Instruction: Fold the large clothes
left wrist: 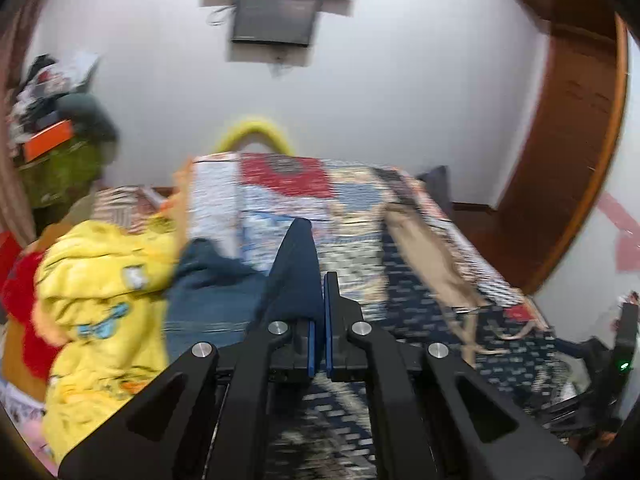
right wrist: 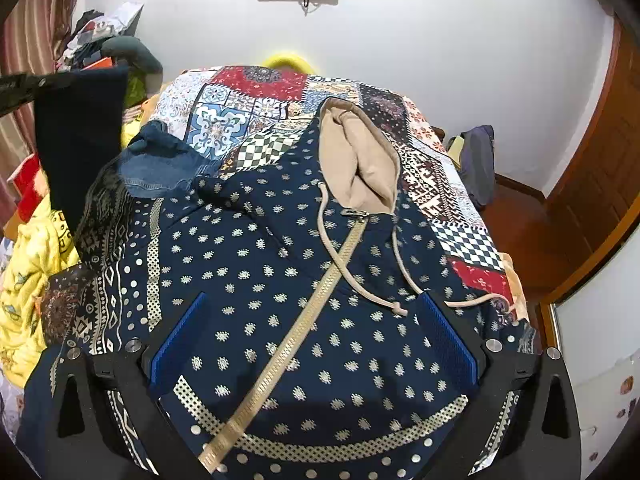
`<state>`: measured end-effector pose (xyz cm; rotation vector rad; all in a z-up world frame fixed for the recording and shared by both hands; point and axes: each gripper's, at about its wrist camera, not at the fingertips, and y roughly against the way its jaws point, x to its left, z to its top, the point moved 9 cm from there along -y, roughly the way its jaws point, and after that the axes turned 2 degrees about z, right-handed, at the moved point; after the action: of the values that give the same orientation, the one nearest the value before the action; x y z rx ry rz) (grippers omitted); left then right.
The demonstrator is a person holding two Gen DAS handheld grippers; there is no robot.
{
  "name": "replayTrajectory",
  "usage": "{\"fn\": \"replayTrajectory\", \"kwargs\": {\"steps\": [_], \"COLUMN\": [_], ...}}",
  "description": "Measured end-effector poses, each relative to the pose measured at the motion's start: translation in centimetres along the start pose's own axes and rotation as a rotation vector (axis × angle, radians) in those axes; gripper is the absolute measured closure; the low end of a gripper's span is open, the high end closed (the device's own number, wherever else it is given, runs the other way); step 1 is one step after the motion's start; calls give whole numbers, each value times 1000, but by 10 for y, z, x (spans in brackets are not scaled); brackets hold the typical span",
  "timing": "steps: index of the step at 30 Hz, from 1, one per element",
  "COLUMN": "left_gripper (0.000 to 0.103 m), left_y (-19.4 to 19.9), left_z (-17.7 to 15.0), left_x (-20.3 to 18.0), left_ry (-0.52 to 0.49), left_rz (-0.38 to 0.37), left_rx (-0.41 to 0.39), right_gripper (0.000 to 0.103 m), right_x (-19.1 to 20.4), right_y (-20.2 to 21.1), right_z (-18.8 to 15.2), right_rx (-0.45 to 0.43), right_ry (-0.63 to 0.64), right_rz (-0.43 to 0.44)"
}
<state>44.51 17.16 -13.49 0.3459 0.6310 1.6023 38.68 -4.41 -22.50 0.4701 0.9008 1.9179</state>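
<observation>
1. Hoodie (right wrist: 304, 292), navy with pale dots, lies spread on the bed (right wrist: 256, 92); its lower hem is cut off.
2. Left gripper (left wrist: 320, 300) jaws are clamped on dark blue cloth (left wrist: 298, 268); blur hides which garment.
3. Right gripper (right wrist: 312, 340) jaws stand apart above the hoodie.

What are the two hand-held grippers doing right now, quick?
Left hand-held gripper: shut on a fold of dark navy cloth, lifted off the bed.
Right hand-held gripper: open, holding nothing, over the patterned hoodie.
</observation>
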Motion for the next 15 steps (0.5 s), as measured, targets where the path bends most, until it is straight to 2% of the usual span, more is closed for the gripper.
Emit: {"fn": "replayTrajectory", "kwargs": {"steps": [3,8,15], "left_gripper": [101,101,101], "left_y": [-11,-40,-88], "left_z": [-4,-30,-105], "left_x": [-43,-111,-182], "left_ry": [-29,-72,-115], "left_rz": [-53,-138,-239], "left_rx": [18,108,314], "right_gripper": [2,2,2], "right_x": [-8,-25,-54], "right_y": [4,9,12], "right_z": [-4,-17,-39], "right_rx": [-2,6,39], "right_ry": [-13,-32,-52], "right_rz": [-3,-11,-48]}}
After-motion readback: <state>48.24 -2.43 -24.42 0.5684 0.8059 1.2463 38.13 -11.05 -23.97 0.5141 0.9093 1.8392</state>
